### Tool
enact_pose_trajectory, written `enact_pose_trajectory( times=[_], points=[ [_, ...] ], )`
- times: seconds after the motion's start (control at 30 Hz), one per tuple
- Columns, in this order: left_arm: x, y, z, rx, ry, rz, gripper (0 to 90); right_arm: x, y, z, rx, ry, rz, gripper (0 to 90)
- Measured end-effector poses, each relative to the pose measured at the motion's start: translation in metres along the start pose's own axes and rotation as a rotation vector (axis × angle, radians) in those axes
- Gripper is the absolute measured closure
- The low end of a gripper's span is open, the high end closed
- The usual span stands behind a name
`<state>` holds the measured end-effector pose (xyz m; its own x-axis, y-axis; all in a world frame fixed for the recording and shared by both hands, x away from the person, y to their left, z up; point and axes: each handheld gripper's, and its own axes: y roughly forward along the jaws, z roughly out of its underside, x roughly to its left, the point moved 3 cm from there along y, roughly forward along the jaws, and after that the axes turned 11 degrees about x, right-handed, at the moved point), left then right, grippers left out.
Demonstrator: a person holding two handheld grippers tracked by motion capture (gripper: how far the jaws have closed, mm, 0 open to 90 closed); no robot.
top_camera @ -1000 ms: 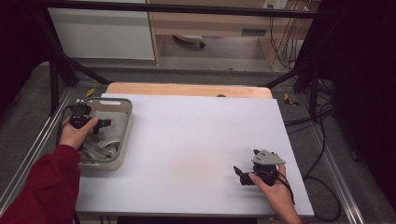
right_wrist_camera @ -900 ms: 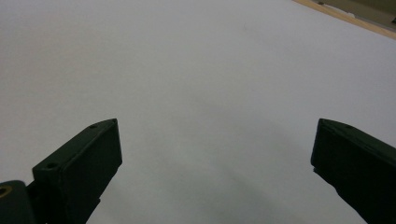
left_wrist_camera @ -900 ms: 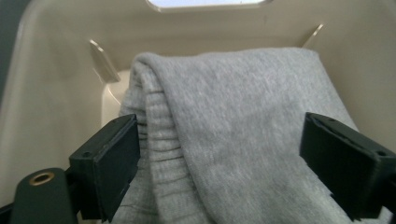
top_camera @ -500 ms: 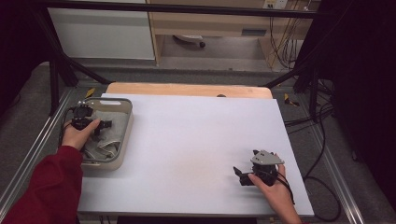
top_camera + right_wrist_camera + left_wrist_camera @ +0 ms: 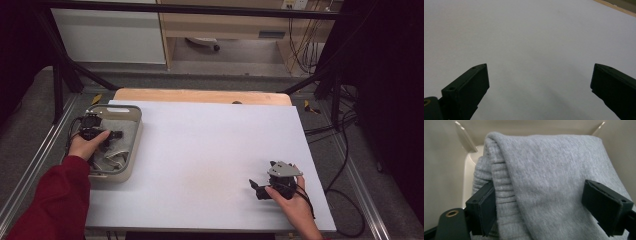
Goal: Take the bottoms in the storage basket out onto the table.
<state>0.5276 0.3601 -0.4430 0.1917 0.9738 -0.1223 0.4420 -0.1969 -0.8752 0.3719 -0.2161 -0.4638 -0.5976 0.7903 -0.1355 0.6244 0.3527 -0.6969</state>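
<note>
A grey knitted cloth [image 5: 544, 170] lies folded in a beige bin [image 5: 446, 157] at the table's left edge. In the high view the cloth [image 5: 116, 156] fills the bin [image 5: 134, 142], and my left gripper [image 5: 114, 135] reaches into it from a red-sleeved arm. My left gripper [image 5: 539, 187] straddles the cloth's ribbed fold with its jaws wide; they have just been opening, the cloth between them and not pinched. My right gripper [image 5: 256, 188] rests low over the white table [image 5: 210, 145] at the front right. In its own view the right gripper [image 5: 540, 66] is open with nothing between its jaws.
A wooden strip [image 5: 200, 96] runs along the table's far edge. Black frame rails border both sides, and cables [image 5: 345, 150] hang at the right.
My left gripper has shifted slightly inside the bin over the cloth. The right hand has not moved.
</note>
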Motion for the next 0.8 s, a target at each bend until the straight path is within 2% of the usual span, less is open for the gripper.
enact_pose_trajectory(
  times=[0.23, 0.47, 0.63, 0.8],
  points=[
    [-0.0009, 0.0028, -0.0005, 0.004, -0.003, 0.004, 13.0, 0.0001, 0.0006, 0.0005, 0.004, 0.001, -0.005, 2.4],
    [-0.0033, 0.0075, -0.0007, 0.007, 0.022, 0.012, 6.9, 0.0008, 0.0045, -0.0007, 0.013, -0.004, -0.014, 2.5],
    [-0.007, 0.0097, -0.0002, 0.006, 0.035, -0.015, 5.2, 0.0029, 0.0039, 0.0001, 0.019, -0.021, -0.017, 2.5],
    [-0.0075, 0.0102, -0.0004, 0.008, 0.035, -0.02, 5.0, 0.004, 0.0029, -0.0002, 0.017, -0.023, -0.021, 2.5]
  ],
)
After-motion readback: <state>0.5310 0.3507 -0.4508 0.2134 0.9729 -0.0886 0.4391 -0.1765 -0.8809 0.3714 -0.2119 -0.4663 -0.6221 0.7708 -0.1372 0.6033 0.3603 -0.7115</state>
